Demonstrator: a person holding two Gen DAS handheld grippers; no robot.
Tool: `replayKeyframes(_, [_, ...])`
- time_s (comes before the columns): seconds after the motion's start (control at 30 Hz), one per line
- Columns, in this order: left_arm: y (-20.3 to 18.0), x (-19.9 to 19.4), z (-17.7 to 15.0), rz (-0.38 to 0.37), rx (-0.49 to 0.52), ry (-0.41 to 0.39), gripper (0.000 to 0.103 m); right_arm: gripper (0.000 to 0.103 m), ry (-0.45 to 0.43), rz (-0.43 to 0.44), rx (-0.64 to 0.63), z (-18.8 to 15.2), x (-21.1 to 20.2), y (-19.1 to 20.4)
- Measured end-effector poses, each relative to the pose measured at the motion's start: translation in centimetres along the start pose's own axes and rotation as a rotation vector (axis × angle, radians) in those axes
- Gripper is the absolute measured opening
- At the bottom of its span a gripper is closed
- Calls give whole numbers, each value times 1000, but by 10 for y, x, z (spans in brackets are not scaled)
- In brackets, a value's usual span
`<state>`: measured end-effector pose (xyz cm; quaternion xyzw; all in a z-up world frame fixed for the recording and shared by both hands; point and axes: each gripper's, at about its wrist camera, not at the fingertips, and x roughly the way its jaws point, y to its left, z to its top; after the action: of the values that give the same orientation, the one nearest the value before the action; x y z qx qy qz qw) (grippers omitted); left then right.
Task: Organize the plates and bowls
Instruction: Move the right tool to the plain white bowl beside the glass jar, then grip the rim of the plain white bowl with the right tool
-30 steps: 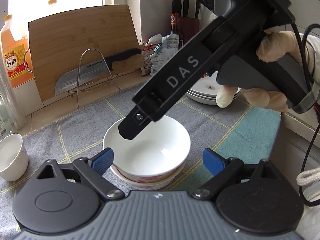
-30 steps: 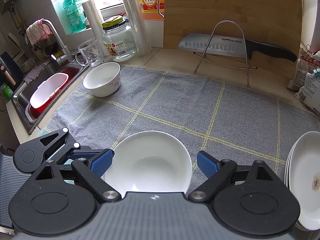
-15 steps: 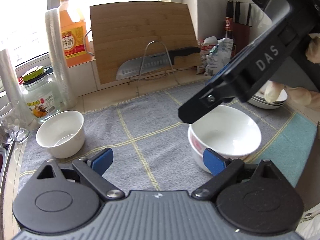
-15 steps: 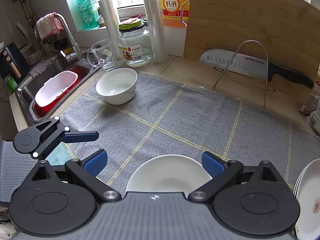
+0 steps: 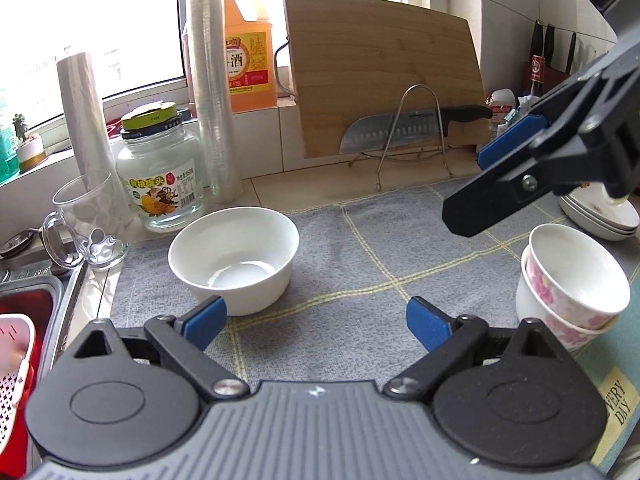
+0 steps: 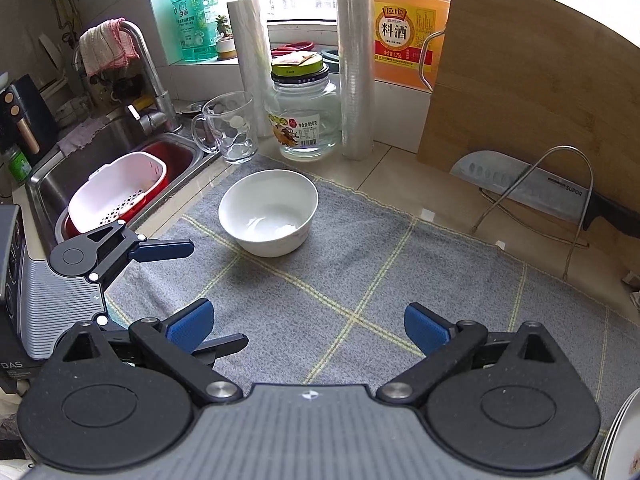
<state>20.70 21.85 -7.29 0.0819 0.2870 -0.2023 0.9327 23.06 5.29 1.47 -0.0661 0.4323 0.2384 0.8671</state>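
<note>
Left gripper (image 5: pixel 316 316): jaws spread wide, nothing between the blue ribbed pads; it hangs above the mat just short of the white bowl. Right gripper (image 6: pixel 306 326): likewise released, blue pads well apart, empty, over the middle of the mat.

White bowl (image 5: pixel 234 258): glazed ceramic, round, deep-walled, plain inside with a faint floral print low on the outer wall. It stands upright on the grey mat (image 5: pixel 360 256) near the sink-side edge, just in front of the glass jar (image 5: pixel 160 168). The right wrist view shows the same bowl (image 6: pixel 269 212) ahead and left of the pads.

Stacked bowls (image 5: pixel 572 288): two nested ceramic bowls with pink flower print, the upper one sitting tilted in the lower, at the mat's right edge. Beyond them, a stack of shallow white plates (image 5: pixel 600 216), partly hidden behind the right gripper's black arm.

The mat is woven grey cloth with a thin yellow grid, lying flat on the tiled worktop (image 6: pixel 400 176).

Also present: a clear glass mug (image 5: pixel 86 220) with pale spots beside the jar; a bamboo cutting board (image 5: pixel 384 76) leaning against the wall; a steel cleaver (image 5: pixel 400 132) with dimpled blade resting in a wire rack; a steel sink (image 6: pixel 96 148) holding a pink perforated basket.
</note>
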Motion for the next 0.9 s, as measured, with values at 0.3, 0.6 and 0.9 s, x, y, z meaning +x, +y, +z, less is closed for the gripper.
replayKeyframes(0.3, [29,18,-7,23,-25,5,96,103,-25,-10,-32,33,21,19])
replayKeyframes(0.6, [49,38,-8,73,-38,2,96,103,15,11,-68,58,60,26])
replayKeyframes(0.9, [56,56,-9,80,-48,6,96,103,82,46,-48,68,102,19])
